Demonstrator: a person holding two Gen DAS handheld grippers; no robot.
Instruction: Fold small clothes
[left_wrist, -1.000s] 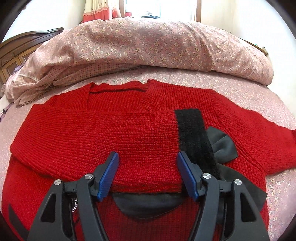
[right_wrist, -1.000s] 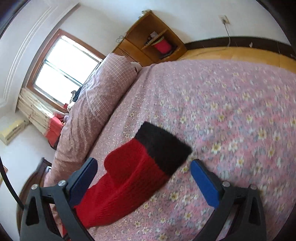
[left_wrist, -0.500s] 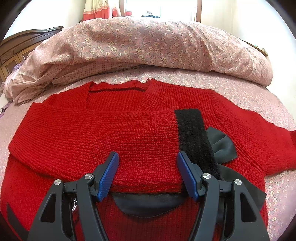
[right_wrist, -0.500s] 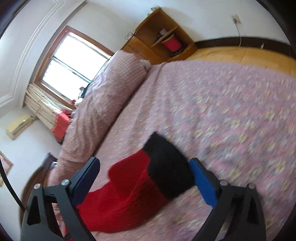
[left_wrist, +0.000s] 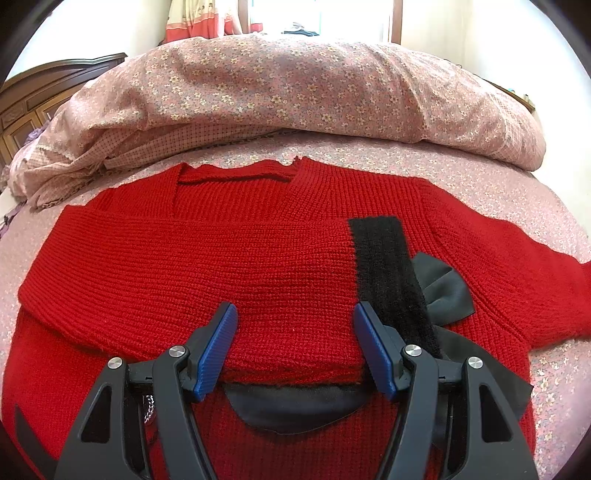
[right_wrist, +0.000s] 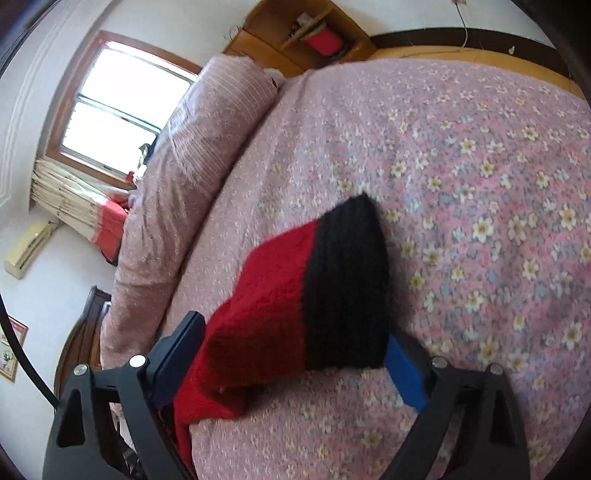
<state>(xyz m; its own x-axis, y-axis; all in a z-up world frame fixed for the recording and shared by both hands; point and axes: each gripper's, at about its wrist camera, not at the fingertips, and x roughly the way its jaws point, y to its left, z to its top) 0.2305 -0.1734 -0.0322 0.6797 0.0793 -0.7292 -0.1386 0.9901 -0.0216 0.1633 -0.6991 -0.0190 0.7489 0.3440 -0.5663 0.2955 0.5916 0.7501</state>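
A red knit sweater (left_wrist: 229, 258) lies flat on the bed. One sleeve is folded across its body, with the black cuff (left_wrist: 388, 273) lying beside a black bow (left_wrist: 447, 291). My left gripper (left_wrist: 295, 343) is open and empty, low over the folded sleeve. The other sleeve stretches off to the right (left_wrist: 517, 266). In the right wrist view that sleeve's black cuff (right_wrist: 343, 291) and red part (right_wrist: 266, 306) lie between the jaws of my right gripper (right_wrist: 295, 354). The jaws stand wide apart around the sleeve end.
The bed has a pink flowered sheet (right_wrist: 480, 184). A rolled pink quilt (left_wrist: 295, 92) lies behind the sweater. A dark wooden headboard (left_wrist: 33, 103) is at the left, a wooden shelf unit (right_wrist: 306, 33) and floor beyond the bed, a window (right_wrist: 114, 99) on the wall.
My right gripper has moved forward onto the sleeve end, so the cuff now sits between its jaws. The left gripper and the sweater body have hardly moved.
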